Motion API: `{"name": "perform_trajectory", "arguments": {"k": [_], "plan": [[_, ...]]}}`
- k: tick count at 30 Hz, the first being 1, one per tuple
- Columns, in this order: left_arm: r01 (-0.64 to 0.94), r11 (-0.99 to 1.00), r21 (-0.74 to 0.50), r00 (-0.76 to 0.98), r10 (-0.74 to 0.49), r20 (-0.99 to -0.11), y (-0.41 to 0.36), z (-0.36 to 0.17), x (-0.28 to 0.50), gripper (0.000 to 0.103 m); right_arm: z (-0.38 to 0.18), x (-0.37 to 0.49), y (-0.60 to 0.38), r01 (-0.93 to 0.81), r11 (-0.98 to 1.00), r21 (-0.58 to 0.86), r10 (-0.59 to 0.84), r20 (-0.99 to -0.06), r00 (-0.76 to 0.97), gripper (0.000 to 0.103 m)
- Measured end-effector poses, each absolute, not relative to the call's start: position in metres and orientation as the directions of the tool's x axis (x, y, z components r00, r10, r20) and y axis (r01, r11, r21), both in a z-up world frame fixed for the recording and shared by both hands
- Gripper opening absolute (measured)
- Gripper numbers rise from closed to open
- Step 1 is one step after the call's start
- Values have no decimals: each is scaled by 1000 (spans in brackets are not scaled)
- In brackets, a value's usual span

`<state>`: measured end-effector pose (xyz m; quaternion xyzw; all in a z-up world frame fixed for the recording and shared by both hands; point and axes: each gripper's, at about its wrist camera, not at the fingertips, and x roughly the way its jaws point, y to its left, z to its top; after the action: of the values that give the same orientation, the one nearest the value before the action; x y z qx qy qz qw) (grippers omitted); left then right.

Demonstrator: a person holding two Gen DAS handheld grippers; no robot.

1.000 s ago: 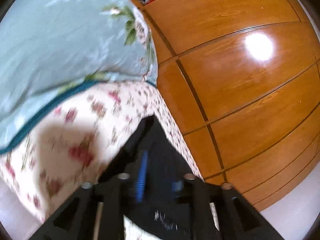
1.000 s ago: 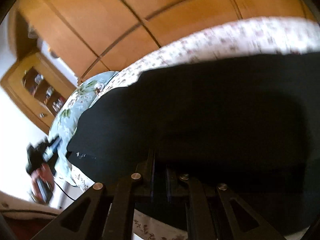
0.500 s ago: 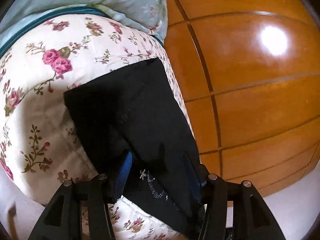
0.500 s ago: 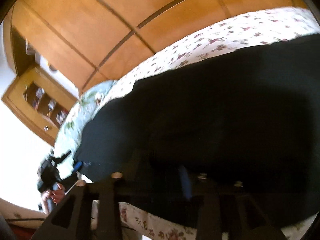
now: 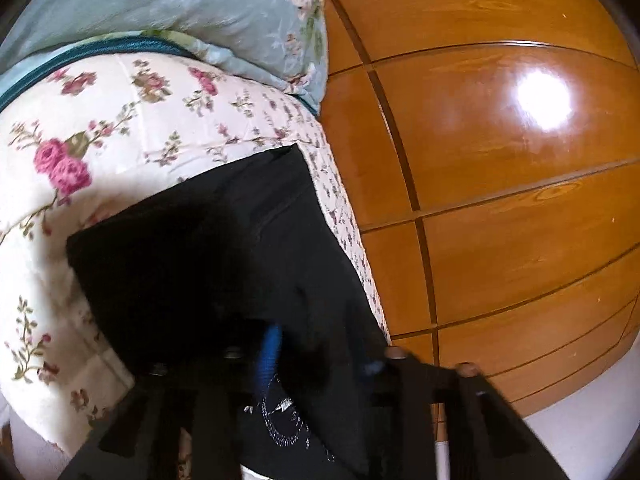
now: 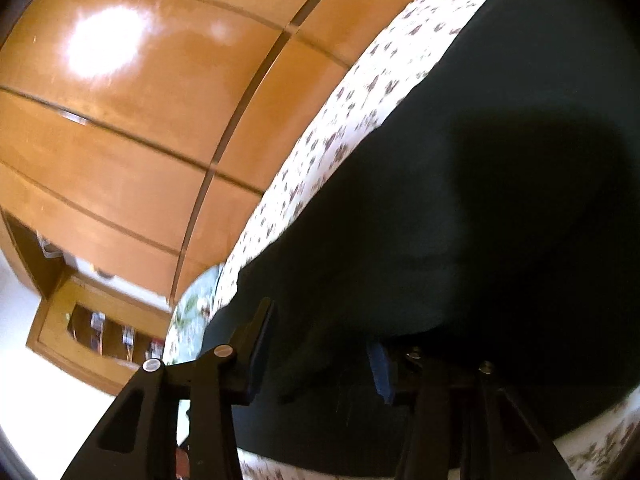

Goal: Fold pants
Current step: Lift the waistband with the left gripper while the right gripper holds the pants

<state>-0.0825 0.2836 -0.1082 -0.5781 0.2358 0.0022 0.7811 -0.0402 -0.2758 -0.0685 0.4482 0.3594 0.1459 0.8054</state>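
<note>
Black cloth: pants (image 5: 208, 248) lie flat on the floral sheet (image 5: 120, 128), edge near the wood panels (image 5: 500, 200).
Left gripper (image 5: 316, 356): my fingers stand apart, astride the printed hem; cloth between them, no pinch made.
Right gripper (image 6: 320, 356): wide apart, over the dark fabric; holding nothing.
Why: I judge both sit at one edge to lift it for a fold.
Texture: matte, limp knit; glossy panels; soft pillow (image 5: 180, 12).
</note>
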Motion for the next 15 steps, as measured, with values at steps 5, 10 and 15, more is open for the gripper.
{"name": "perform_trajectory", "arguments": {"k": [5,10,15], "plan": [[-271,385,-882,885,-261,-386,288,-97,-79,7,-72,-35,-282,132,588,798,526,-502,687,9],[-167,393,-904,931,-239,-276,297,-63,-91,6,-32,-46,-278,17,621,784,542,-444,714,9],[-136,452,-882,943,-214,-256,305,-42,-113,6,9,-66,-273,-129,627,768,609,-380,696,9]]}}
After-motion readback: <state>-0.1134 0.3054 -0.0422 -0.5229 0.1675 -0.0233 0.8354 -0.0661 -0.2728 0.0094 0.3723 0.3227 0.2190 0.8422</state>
